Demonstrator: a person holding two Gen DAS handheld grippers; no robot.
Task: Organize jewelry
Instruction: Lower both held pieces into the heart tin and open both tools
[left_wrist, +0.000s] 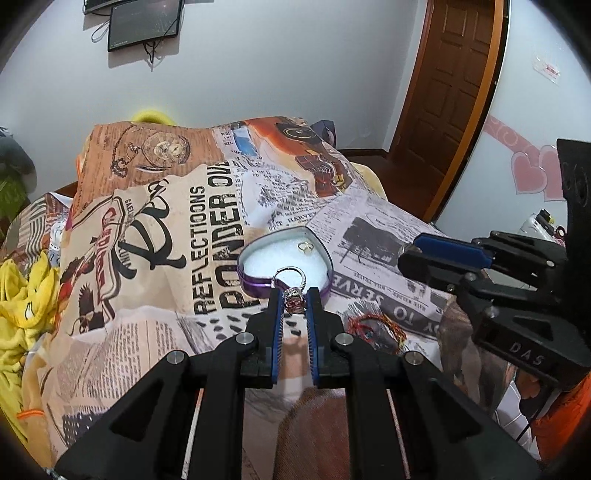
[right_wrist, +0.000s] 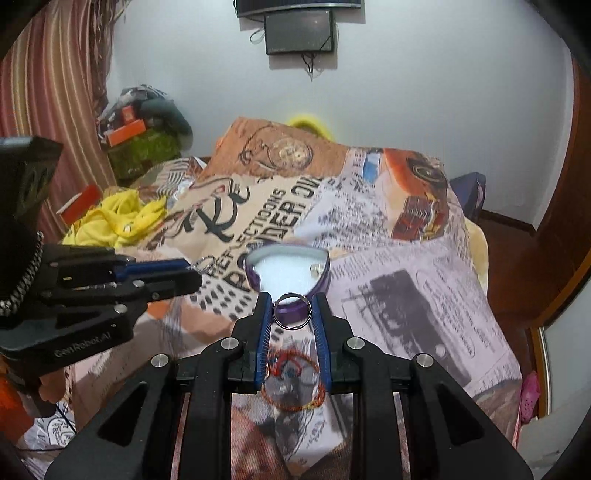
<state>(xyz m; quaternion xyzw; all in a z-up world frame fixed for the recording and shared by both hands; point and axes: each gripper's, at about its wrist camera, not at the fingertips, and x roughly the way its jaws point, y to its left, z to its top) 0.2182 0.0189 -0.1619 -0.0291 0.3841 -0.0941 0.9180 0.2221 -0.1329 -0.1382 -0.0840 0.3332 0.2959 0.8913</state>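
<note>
A purple heart-shaped box (left_wrist: 255, 286) with white padding lies open on the printed bedspread; it also shows in the right wrist view (right_wrist: 321, 286). A small gold ring (left_wrist: 306, 246) lies inside it. My left gripper (left_wrist: 294, 301) is shut on a silver ring with a red stone (left_wrist: 294, 297), held at the box's near rim. My right gripper (right_wrist: 291, 310) is shut on a plain silver ring (right_wrist: 291, 310), just in front of the box. A red and orange thread bracelet (left_wrist: 375, 326) lies on the bedspread, below my right gripper (right_wrist: 293, 382).
The bedspread (left_wrist: 369, 229) covers a bed with a raised hump at the back. Yellow clothes (right_wrist: 118, 218) lie at the left. A wooden door (left_wrist: 448, 92) stands at the right. A dark screen (right_wrist: 300, 32) hangs on the wall.
</note>
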